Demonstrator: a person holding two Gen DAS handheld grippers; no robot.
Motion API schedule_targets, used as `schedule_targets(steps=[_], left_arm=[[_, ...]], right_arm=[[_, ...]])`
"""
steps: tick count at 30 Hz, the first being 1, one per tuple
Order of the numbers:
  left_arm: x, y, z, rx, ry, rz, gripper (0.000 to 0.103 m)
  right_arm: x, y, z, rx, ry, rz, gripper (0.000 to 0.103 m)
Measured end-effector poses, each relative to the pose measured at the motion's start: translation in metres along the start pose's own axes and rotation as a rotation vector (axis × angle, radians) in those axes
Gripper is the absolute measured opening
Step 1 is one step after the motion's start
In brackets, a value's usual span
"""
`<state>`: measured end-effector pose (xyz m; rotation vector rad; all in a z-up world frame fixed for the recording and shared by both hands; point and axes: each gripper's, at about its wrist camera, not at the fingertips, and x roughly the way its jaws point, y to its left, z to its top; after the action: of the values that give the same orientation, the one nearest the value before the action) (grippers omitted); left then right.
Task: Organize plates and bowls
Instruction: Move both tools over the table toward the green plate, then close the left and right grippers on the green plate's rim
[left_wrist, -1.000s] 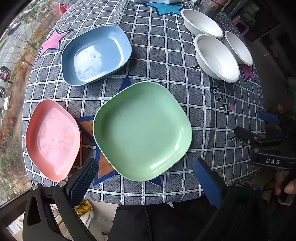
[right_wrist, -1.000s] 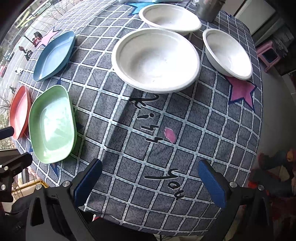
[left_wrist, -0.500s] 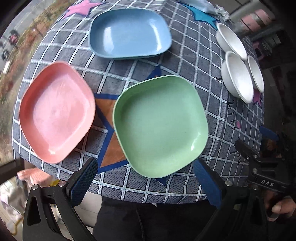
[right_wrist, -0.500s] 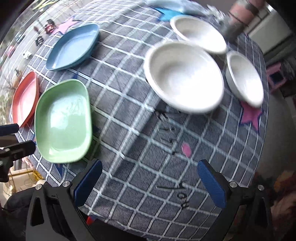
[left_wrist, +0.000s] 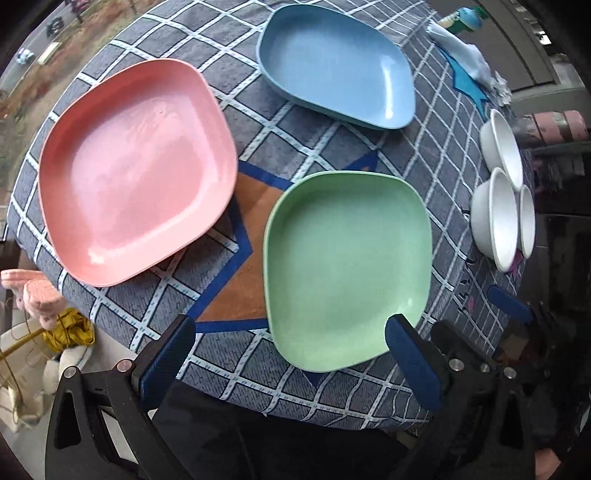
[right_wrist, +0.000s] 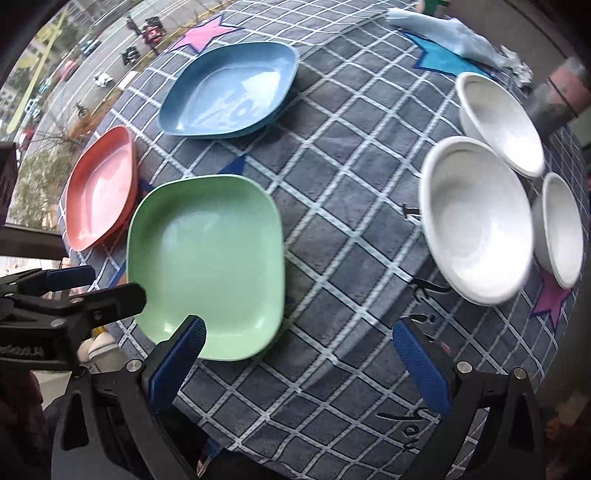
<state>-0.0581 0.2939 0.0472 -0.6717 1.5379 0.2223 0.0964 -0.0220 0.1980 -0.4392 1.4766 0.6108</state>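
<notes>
Blue-padded left hand-held gripper (left_wrist: 290, 354): fingers spread wide, empty, poised over the near worktop edge, its right pad at the green plate's (left_wrist: 347, 269) near corner. Right hand-held gripper (right_wrist: 299, 356): likewise parted, holding nothing, beside the same plate. Pink plate (left_wrist: 136, 184): left of green, apart. Blue plate (left_wrist: 336, 64): farther back. Three white bowls (right_wrist: 476, 218): clustered at the right, just beside one another. Worktop (right_wrist: 351, 166): round, under a grey checked cloth with stars.
</notes>
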Motion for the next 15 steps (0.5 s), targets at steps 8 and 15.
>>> schedule_targets(steps=[8, 15], left_arm=[[0.011, -0.002, 0.007, -0.025, 0.007, 0.047, 0.092], [0.022, 0.007, 0.014, -0.062, 0.044, 0.040, 0.066]], right_arm=[[0.020, 0.024, 0.012, -0.088, 0.015, -0.014, 0.086], [0.026, 0.018, 0.021, -0.073, 0.016, -0.027, 0.085]])
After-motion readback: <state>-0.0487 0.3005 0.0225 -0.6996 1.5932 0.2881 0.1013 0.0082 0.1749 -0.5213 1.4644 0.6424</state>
